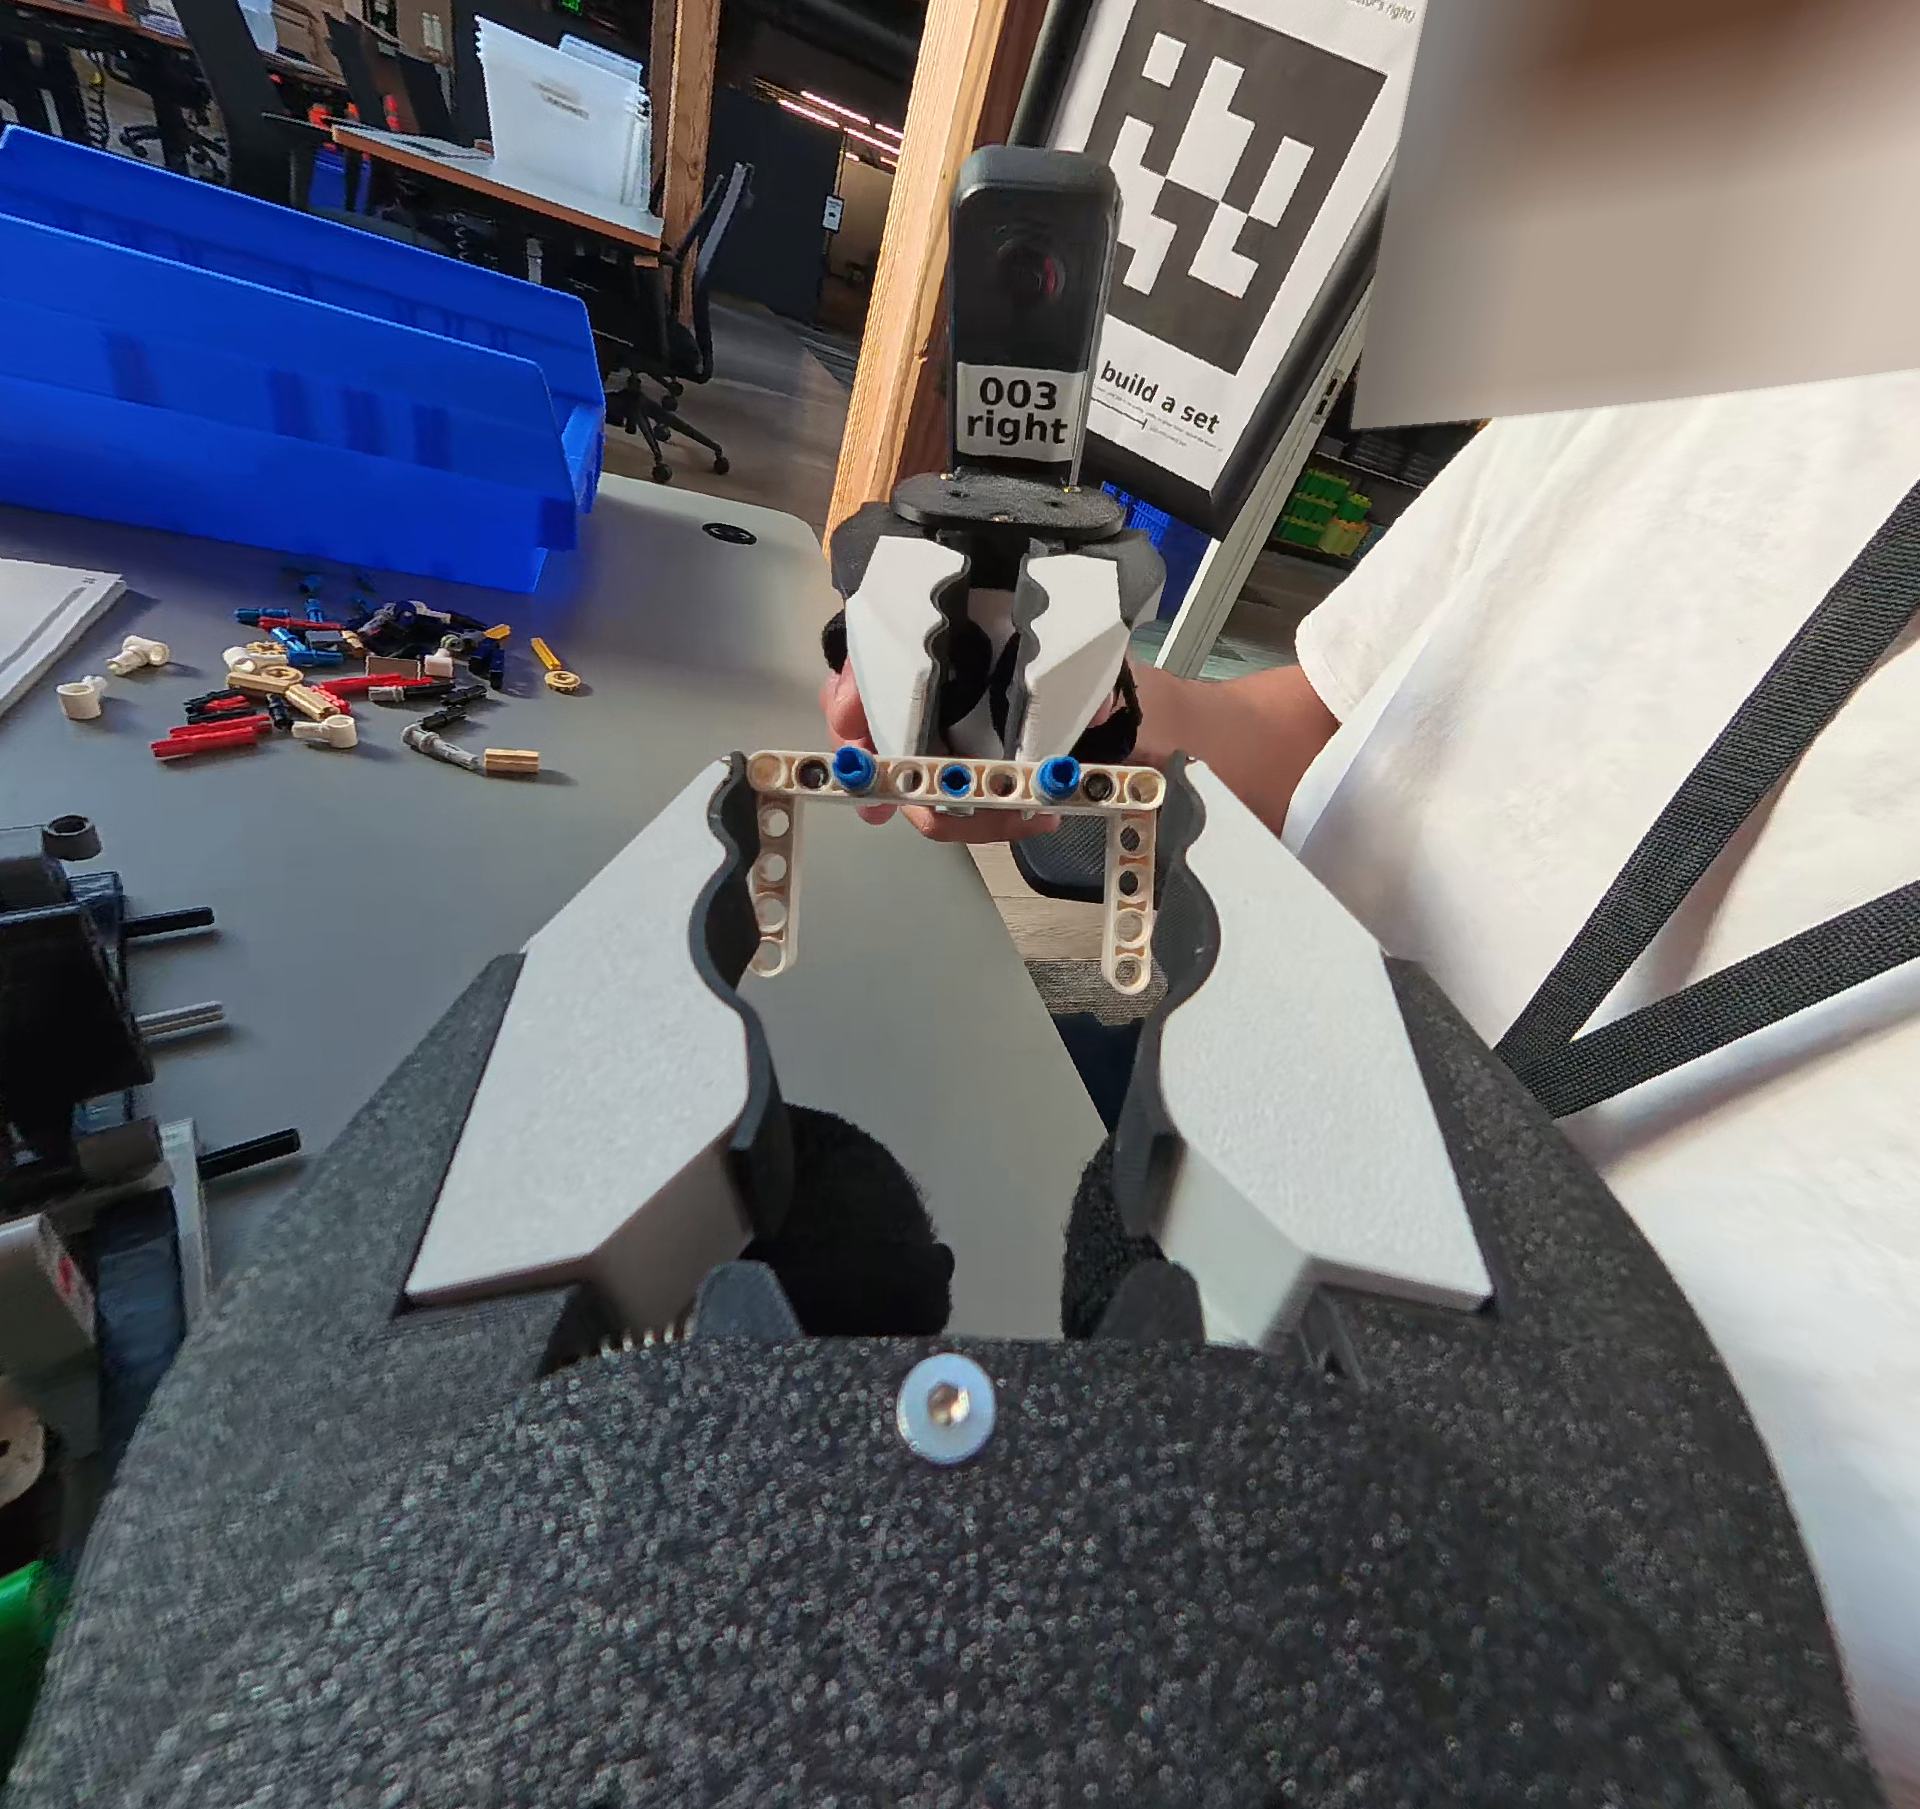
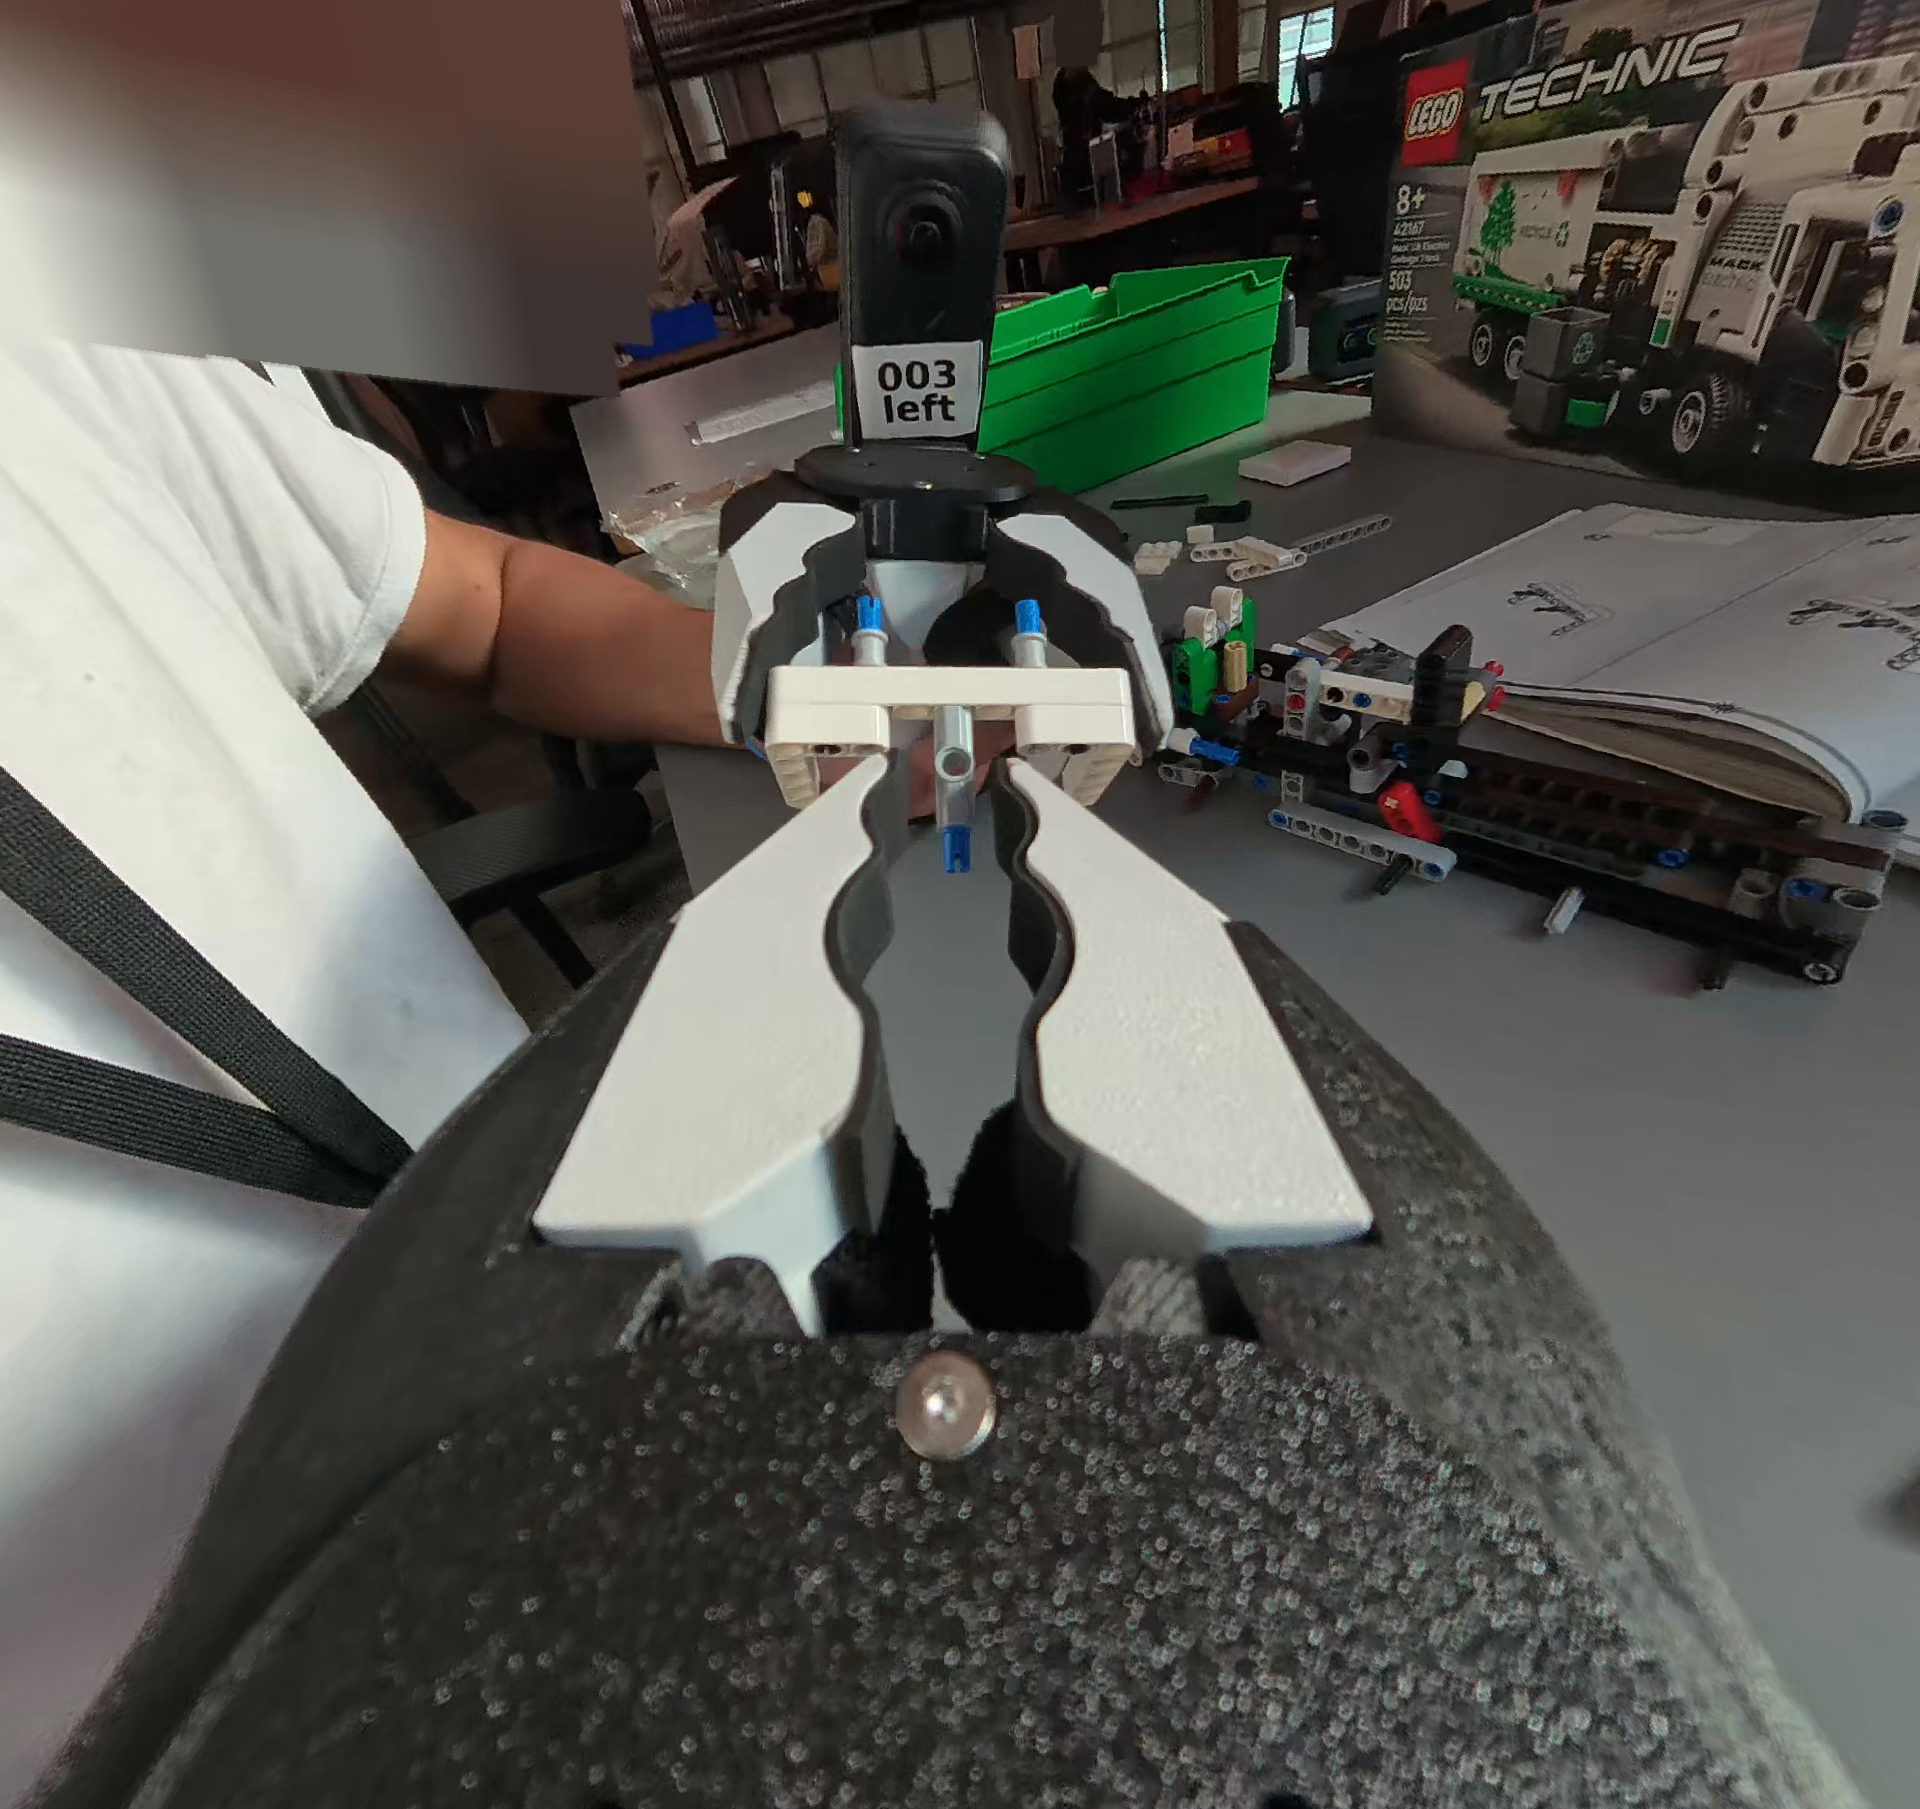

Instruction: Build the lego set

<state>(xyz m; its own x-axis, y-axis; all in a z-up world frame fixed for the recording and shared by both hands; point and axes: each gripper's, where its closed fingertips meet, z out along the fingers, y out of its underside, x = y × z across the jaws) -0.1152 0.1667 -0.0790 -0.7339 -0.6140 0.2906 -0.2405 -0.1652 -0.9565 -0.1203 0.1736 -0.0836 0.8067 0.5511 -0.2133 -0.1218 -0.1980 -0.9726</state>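
Note:
My left gripper (image 1: 956, 778) is shut on a white U-shaped frame (image 1: 1132, 886) of holed beams, gripping its two side arms and holding it up in the air. Three blue pins (image 1: 1058, 774) sit in the cross beam. My right gripper (image 2: 943, 772) faces it head-on, its tips against the frame (image 2: 945, 689). Its jaws stand narrowly apart around a grey connector (image 2: 952, 757) with a blue tip that sticks out of the frame's middle, and a gap shows on both sides. The right gripper also shows in the left wrist view (image 1: 982, 736).
A pile of loose small pieces (image 1: 332, 679) lies on the grey table (image 1: 540, 886) before blue bins (image 1: 291, 357). A partly built dark model (image 2: 1558, 793), an open instruction booklet (image 2: 1714, 616), the set's box (image 2: 1662, 253) and a green bin (image 2: 1132, 367) stand to the right. The person's white-shirted body is close by. Left and right tips are no more than a few centimetres apart.

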